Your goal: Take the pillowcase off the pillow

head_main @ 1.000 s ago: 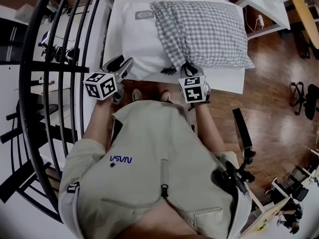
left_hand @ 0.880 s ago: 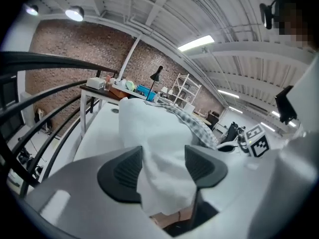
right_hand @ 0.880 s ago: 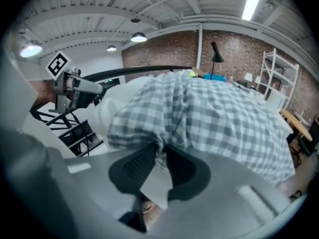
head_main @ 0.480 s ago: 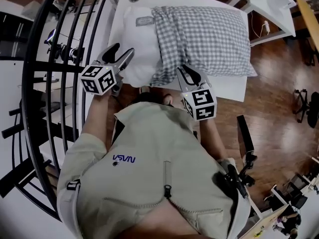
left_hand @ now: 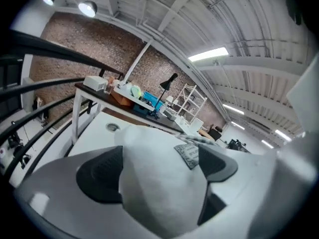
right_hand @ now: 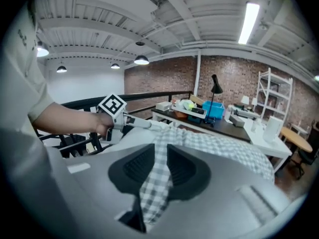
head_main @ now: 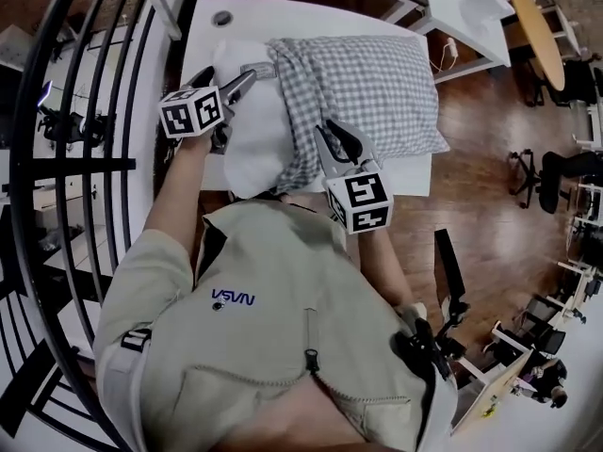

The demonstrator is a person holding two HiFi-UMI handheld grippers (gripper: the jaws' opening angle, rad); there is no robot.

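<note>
Midway through stripping: right gripper [head_main: 332,132] jaws, just eased slightly, pinch the checked pillowcase [head_main: 377,83]. Left gripper [head_main: 229,75] jaws, just opened wide, straddle the bare white pillow [head_main: 252,130] and likely must clamp it next.

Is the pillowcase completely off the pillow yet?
No, the checked pillowcase covers most of the pillow; only one white end is bare.

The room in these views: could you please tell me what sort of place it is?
Probably a loft-style workshop or lab: a bare brick wall, a white shelving rack and a cluttered desk stand behind the pillow.
</note>
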